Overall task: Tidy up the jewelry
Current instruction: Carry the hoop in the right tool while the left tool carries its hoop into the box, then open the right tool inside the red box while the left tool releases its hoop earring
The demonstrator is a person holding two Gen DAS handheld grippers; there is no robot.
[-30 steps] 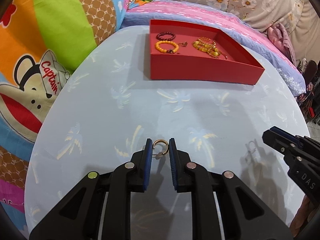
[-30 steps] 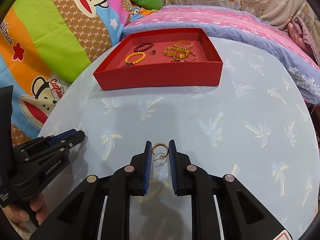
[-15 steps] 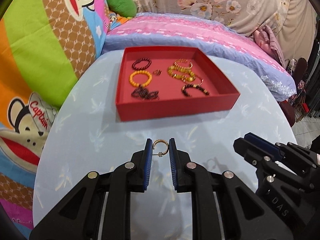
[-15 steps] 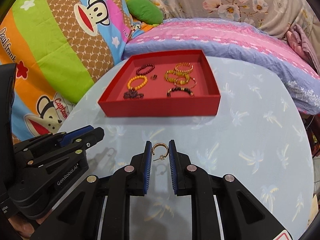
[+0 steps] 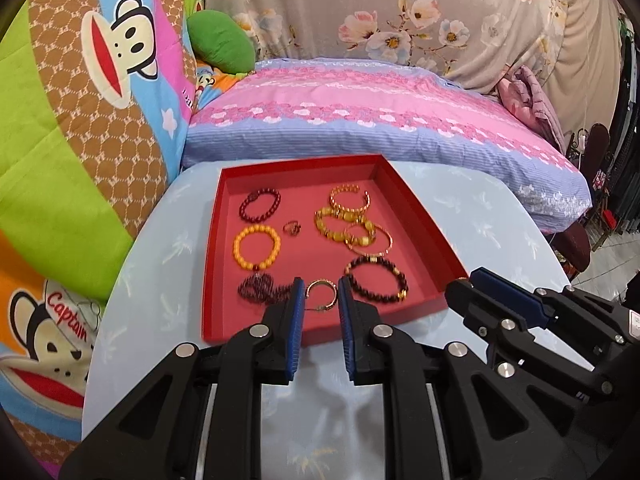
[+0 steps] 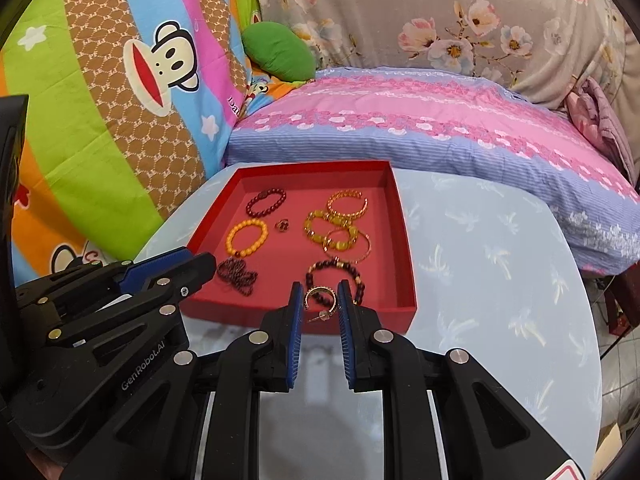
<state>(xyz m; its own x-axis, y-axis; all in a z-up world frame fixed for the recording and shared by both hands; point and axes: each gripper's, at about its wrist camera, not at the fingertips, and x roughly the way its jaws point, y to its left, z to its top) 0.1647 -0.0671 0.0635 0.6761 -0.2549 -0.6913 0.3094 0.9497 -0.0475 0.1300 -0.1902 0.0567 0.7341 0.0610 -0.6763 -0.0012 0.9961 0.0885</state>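
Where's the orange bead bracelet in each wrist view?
Left wrist: orange bead bracelet lies in the red tray's left half, just above the dark bead cluster.
Right wrist: orange bead bracelet sits left in the tray, just past the left gripper's tip.
Shared landmark: the small ring right of it.

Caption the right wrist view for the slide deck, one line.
Right gripper holding a gold hoop earring in its jaws above the near edge of a red jewelry tray of beaded bracelets.
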